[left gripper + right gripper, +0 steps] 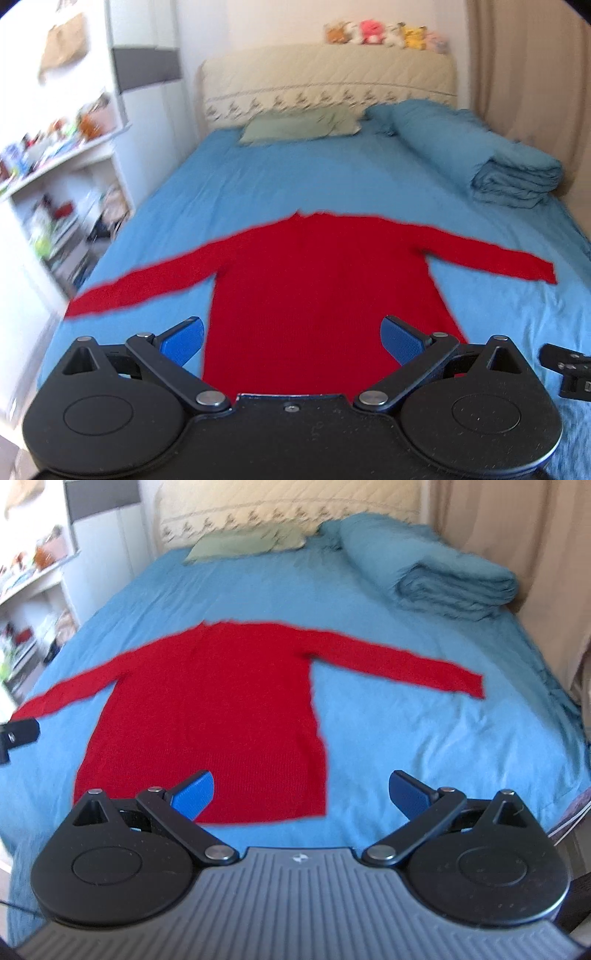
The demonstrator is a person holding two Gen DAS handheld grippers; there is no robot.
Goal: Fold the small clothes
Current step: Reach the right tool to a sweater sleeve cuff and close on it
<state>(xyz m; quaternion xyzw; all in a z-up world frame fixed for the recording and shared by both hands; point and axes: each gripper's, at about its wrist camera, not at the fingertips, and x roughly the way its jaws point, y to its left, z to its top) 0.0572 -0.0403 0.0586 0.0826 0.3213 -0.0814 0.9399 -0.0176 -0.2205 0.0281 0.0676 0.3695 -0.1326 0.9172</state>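
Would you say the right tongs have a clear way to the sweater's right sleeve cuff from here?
Probably yes: the right tongs are open and empty above the hem, and the red sweater lies flat, its right sleeve cuff outstretched on bare blue sheet with nothing between.

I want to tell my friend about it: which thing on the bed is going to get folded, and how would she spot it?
Find the big bed with the blue sheet. In its middle, nearer the foot end, lies the red sweater, flat with both long sleeves spread wide. It is the only red thing there; the rolled duvet is blue and the pillow pale green.
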